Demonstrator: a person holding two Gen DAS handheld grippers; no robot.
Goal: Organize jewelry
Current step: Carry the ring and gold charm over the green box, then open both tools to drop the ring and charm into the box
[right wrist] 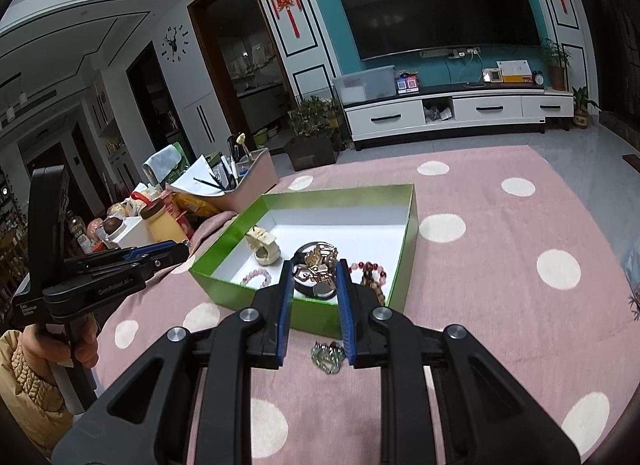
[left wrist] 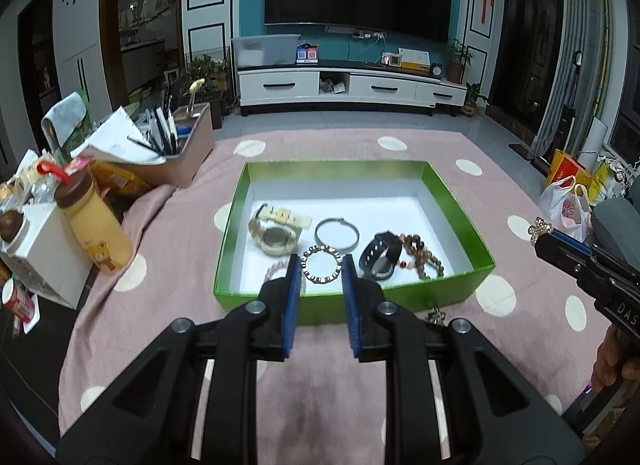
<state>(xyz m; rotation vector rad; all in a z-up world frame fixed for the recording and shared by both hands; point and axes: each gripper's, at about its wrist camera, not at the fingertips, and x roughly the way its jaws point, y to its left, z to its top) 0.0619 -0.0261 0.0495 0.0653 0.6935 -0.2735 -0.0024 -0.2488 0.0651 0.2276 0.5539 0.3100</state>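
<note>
A green box (left wrist: 456,201) with a white floor sits on the pink dotted cloth. In it lie a cream watch (left wrist: 274,235), a silver bangle (left wrist: 336,233), a gold-link bracelet (left wrist: 320,265), a black watch (left wrist: 380,255), brown bead bracelets (left wrist: 424,257) and a pink bead bracelet (left wrist: 276,271). My left gripper (left wrist: 321,265) is open and empty at the box's near wall. My right gripper (right wrist: 313,269) is shut on a gold bow-shaped brooch (right wrist: 318,261), held above the box (right wrist: 406,249); it also shows in the left wrist view (left wrist: 540,229). A small metal piece (right wrist: 328,353) lies on the cloth before the box.
At the left stand a yellow bear bottle (left wrist: 94,225), a white box (left wrist: 44,257), snacks and a pink bin of pens and papers (left wrist: 180,149). Plastic bags (left wrist: 568,201) sit at the right edge. A TV cabinet (left wrist: 352,87) stands beyond the table.
</note>
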